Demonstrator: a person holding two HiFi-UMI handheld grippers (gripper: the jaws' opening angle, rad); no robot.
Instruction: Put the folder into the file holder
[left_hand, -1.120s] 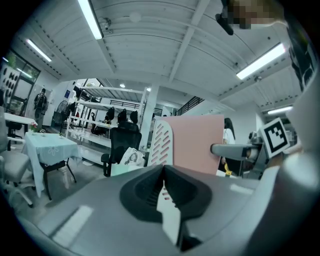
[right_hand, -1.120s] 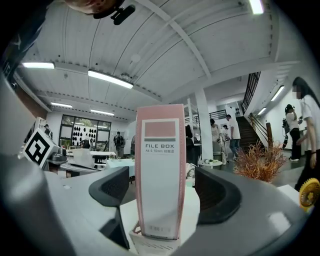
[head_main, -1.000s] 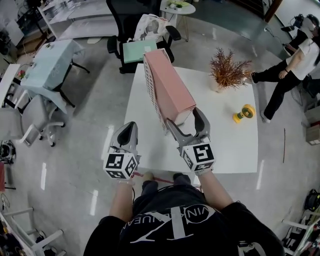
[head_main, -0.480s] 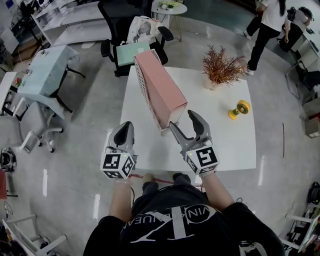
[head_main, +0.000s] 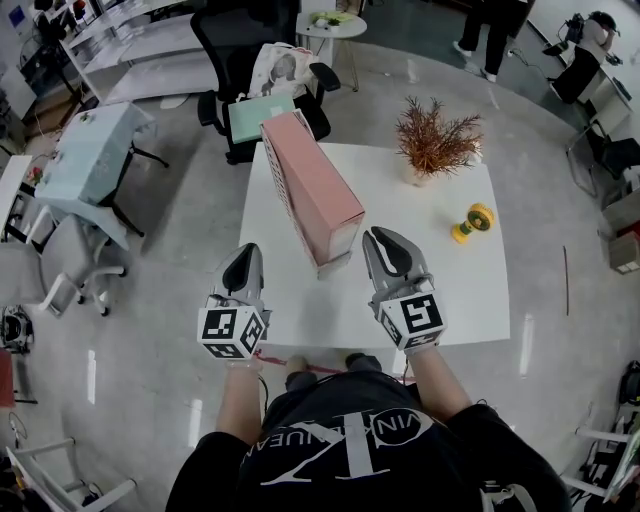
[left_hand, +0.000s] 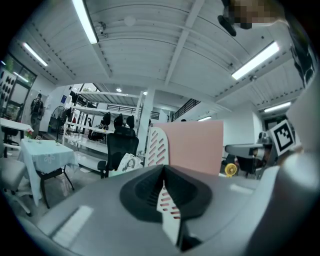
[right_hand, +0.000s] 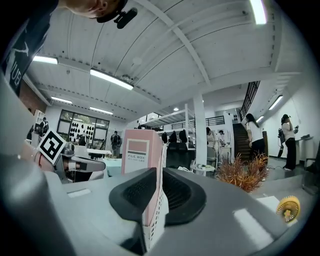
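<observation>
The pale green folder (head_main: 258, 117) lies flat on the seat of the black office chair (head_main: 225, 35), well beyond both sets of fingers and past the far edge of the white table (head_main: 450, 290); only the head view shows it plainly. The pink file holder (head_main: 318, 190) stands upright on the table, ahead of the fingers and between the two grippers. Its near end is just left of the right gripper (head_main: 388, 245), not touching. That gripper's own view alone shows the "FILE BOX" label; the left gripper view shows the white slotted side. The right jaws are closing, a narrow gap left, nothing in it. The left gripper (head_main: 245, 258) has its jaws together, empty. Right of the right fingers stand a dried plant (head_main: 432, 140) and a yellow spool (head_main: 472, 222).
</observation>
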